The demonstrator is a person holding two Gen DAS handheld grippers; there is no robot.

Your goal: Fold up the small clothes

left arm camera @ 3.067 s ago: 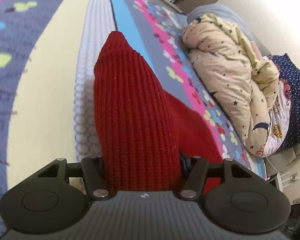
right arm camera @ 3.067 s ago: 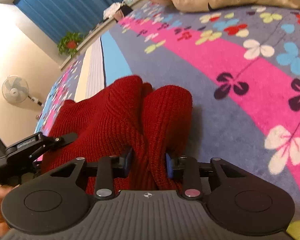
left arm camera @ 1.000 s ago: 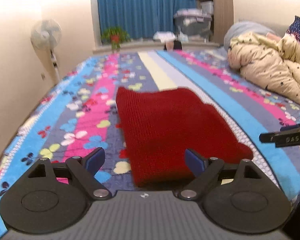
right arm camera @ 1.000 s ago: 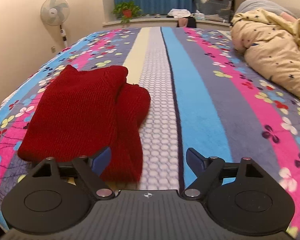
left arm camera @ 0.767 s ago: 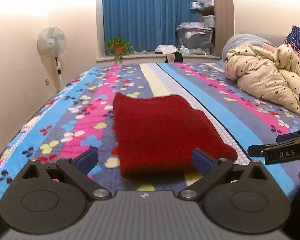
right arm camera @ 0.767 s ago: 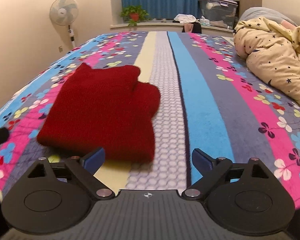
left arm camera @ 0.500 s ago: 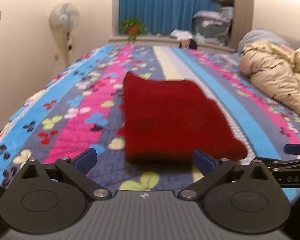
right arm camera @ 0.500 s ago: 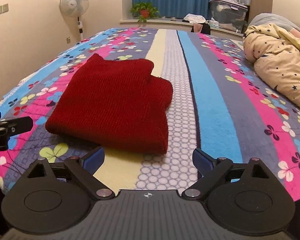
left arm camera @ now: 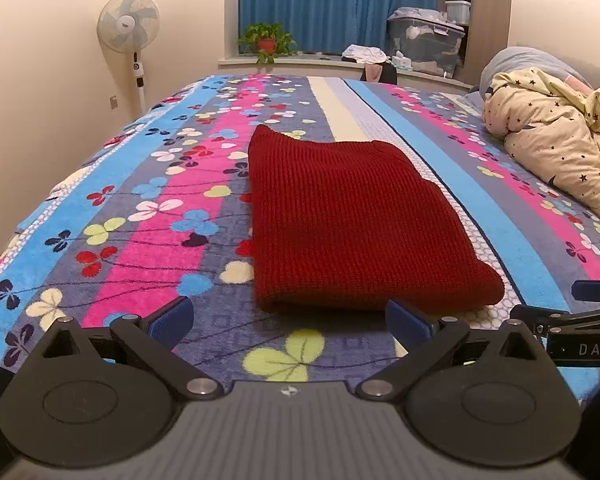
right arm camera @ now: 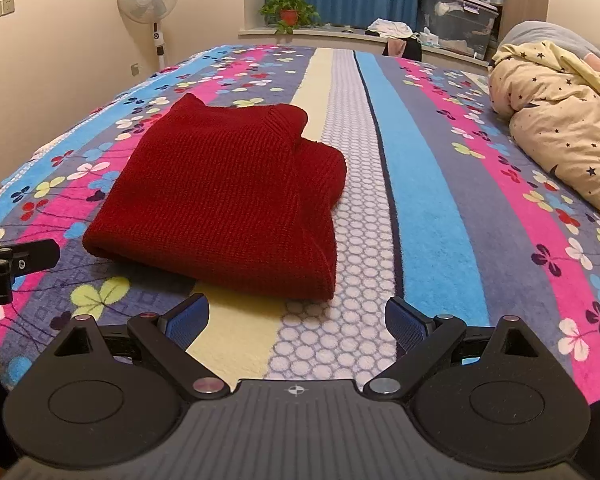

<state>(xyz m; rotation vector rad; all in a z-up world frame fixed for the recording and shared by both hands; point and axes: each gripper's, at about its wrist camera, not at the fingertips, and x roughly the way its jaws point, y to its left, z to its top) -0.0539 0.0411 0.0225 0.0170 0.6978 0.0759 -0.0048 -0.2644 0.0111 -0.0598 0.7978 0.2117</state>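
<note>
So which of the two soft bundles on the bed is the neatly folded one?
The red sweater, lying flat in a tidy rectangle near both open grippers. The star-print duvet is just a crumpled heap at the right.

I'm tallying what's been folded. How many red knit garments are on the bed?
1. The sweater lies folded on the blanket, ahead of both open claws, touching neither. Anything tucked inside its folds would be hidden.

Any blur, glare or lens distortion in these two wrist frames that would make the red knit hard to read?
Left wrist view: sharp; the knit ribs of the red sweater are legible, fisheye bows the bed edge and darkens the corners, and the left tool is crisp. Right wrist view: equally sharp on the sweater and the right tool, warm even light, soft shadow under the fold, no glare.
</note>
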